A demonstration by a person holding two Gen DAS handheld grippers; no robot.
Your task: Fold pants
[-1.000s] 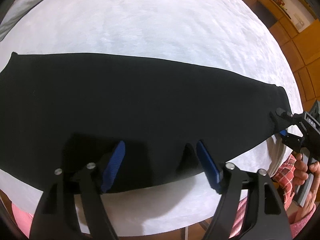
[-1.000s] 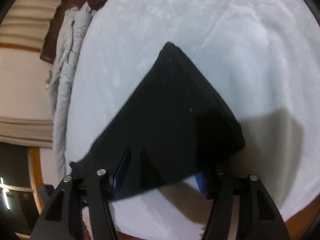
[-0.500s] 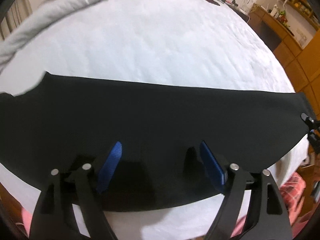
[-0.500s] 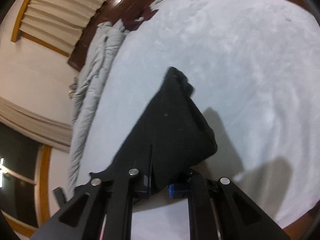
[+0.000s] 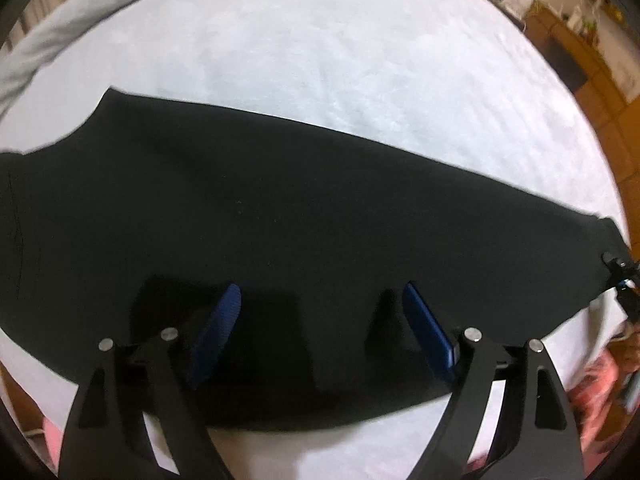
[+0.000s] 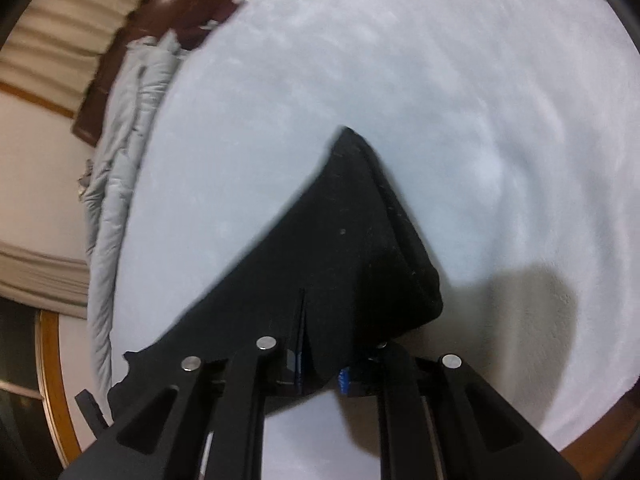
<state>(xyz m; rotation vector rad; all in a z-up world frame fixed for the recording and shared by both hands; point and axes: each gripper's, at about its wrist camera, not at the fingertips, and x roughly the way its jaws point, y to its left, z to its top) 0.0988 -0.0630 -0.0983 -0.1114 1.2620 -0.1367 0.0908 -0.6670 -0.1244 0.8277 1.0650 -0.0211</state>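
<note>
Black pants (image 5: 304, 216) lie stretched across the white bed (image 5: 340, 52), waist to the left and leg end to the right. My left gripper (image 5: 320, 304) hovers open over the near edge of the pants, blue pads (image 5: 218, 328) wide apart and holding nothing. My right gripper (image 6: 320, 368) is shut on the leg end of the pants (image 6: 352, 248), which bunches up into a peak in the right wrist view. The right gripper also shows at the far right of the left wrist view (image 5: 622, 280), at the leg end.
A grey duvet (image 6: 120, 160) is rolled along the bed's far side, beside a dark wooden headboard (image 6: 160, 12) and curtains. Wooden cabinets (image 5: 580, 56) stand beyond the bed. The person's red plaid sleeve (image 5: 596, 392) is at the lower right.
My right gripper closed on the leg end and lifted it, so the cloth bunched into a peak. My left gripper stayed open over the near edge while its view shifted slightly.
</note>
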